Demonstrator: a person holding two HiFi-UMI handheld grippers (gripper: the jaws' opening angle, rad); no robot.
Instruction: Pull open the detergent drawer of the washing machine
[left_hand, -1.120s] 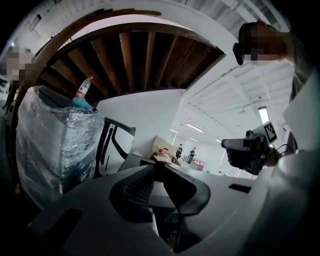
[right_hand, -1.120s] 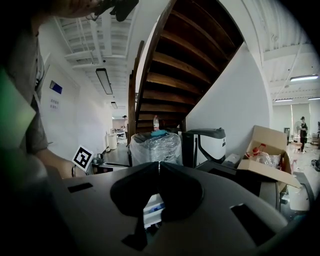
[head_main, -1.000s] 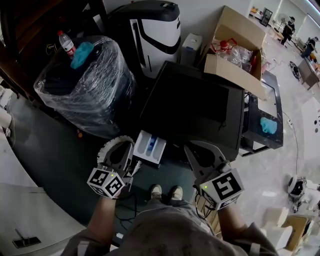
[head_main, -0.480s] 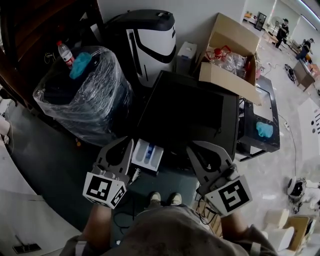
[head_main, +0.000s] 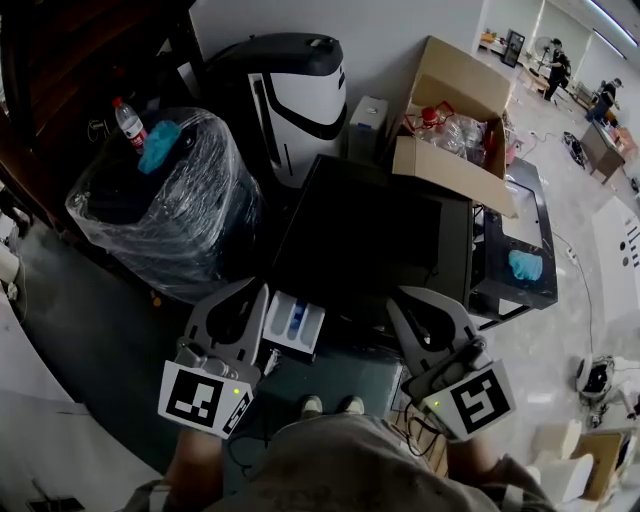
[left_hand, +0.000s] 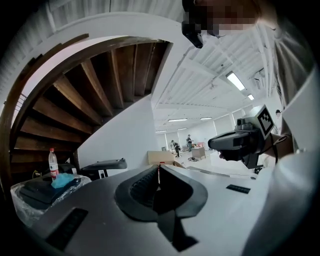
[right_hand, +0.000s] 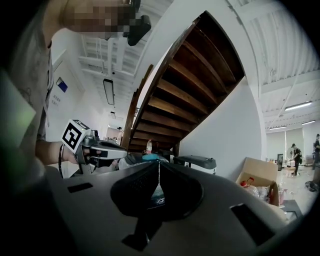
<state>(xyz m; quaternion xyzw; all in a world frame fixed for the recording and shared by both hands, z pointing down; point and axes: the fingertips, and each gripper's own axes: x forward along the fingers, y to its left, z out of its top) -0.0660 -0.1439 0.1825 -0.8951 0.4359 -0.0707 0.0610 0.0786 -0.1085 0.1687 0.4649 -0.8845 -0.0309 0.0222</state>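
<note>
Jutting out from the front of the washing machine (head_main: 370, 235), the detergent drawer (head_main: 295, 322) is staying pulled open as before. The left claw (head_main: 258, 293) and right claw (head_main: 397, 297) are flanking it, both rising nearer the camera than a second ago, each pressed together and pinching nothing.

Wooden staircase (left_hand: 85, 110) rises against a white wall (left_hand: 135, 135). Ceiling strip lights (left_hand: 236, 81) are lit. Pale floor (head_main: 600, 270) extends right; dark flooring (head_main: 90, 330) left.
</note>
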